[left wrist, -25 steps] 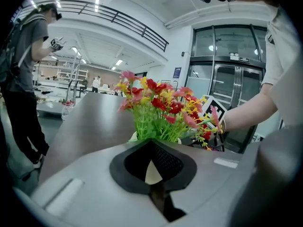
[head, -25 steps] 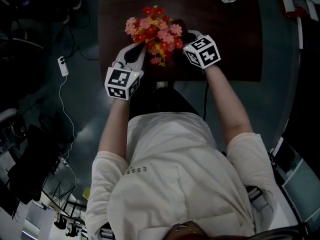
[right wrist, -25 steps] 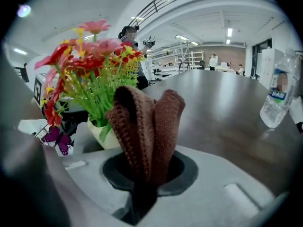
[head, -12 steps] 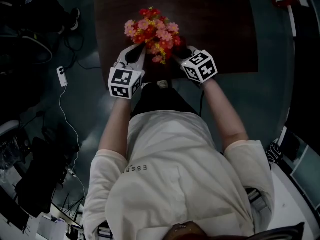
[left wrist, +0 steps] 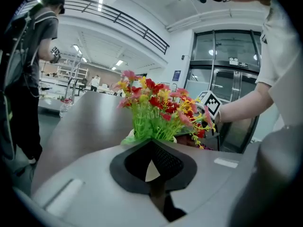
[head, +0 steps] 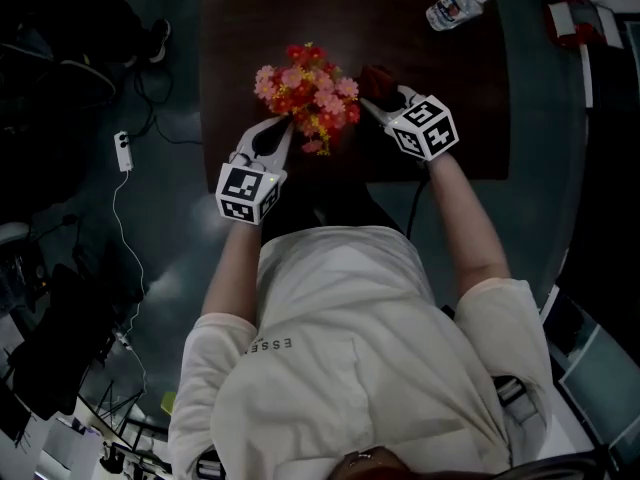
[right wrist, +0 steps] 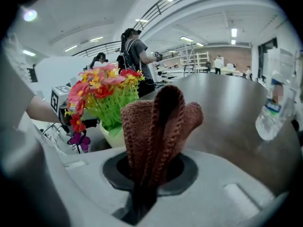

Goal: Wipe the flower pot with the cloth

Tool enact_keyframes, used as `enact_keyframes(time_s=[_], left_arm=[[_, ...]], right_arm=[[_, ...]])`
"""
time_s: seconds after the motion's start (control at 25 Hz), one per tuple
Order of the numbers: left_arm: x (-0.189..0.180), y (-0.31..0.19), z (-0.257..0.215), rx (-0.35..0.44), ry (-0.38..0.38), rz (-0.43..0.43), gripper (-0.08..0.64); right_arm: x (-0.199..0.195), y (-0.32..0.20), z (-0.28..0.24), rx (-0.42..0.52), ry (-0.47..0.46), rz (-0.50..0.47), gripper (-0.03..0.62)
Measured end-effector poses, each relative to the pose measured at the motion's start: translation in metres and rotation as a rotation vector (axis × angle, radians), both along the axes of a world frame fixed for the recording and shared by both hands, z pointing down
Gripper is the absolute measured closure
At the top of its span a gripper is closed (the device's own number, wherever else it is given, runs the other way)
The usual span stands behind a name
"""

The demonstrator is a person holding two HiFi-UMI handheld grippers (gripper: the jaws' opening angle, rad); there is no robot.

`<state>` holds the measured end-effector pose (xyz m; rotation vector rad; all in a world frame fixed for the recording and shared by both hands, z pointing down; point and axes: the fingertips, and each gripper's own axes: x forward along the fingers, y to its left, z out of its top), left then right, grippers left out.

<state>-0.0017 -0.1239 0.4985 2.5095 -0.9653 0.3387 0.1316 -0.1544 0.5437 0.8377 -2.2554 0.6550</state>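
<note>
Red, pink and yellow artificial flowers (head: 305,93) stand in a pale pot (right wrist: 111,134) near the front edge of a dark brown table (head: 460,88). My left gripper (head: 285,130) reaches in from the left and is shut on the pot's rim, of which a white sliver (left wrist: 150,170) shows between the pads. My right gripper (head: 388,96) is shut on a brown knitted cloth (right wrist: 156,126), which it holds just right of the flowers and apart from the pot. The cloth (head: 377,78) bunches up above the jaws. Leaves hide most of the pot in the head view.
A plastic water bottle (head: 455,8) lies at the table's far right. A white cable and adapter (head: 122,148) lie on the floor to the left. People stand in the hall behind the table in both gripper views.
My right gripper has drawn the cloth away from the pot, to the right and a little up. The left gripper has kept its hold on the pot.
</note>
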Motion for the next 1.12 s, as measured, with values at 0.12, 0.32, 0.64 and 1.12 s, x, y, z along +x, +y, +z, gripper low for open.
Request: enact_keyframes(time_s=[0.12,0.32,0.64,1.12], left_arm=[[-0.002,-0.004,-0.003,0.009,0.005,-0.06,0.545],[-0.004,-0.008,-0.005,0.017,-0.008,-0.169,0.545],[-0.006,-0.009,-0.004,0.008,0.02,-0.285,0.545],[-0.008,-0.01,-0.004,0.007,-0.011,-0.363,0.545]], right_arm=[[-0.018,-0.035,-0.009,0.026,-0.053,-0.176,0.546],[-0.059,-0.075,-0.01,0.01,-0.107,-0.441,0.546],[-0.129,-0.083,-0.012,-0.183,-0.264,-0.708,0.546],[-0.125,-0.061,-0.002,-0.389,-0.288,-0.837,0.546]])
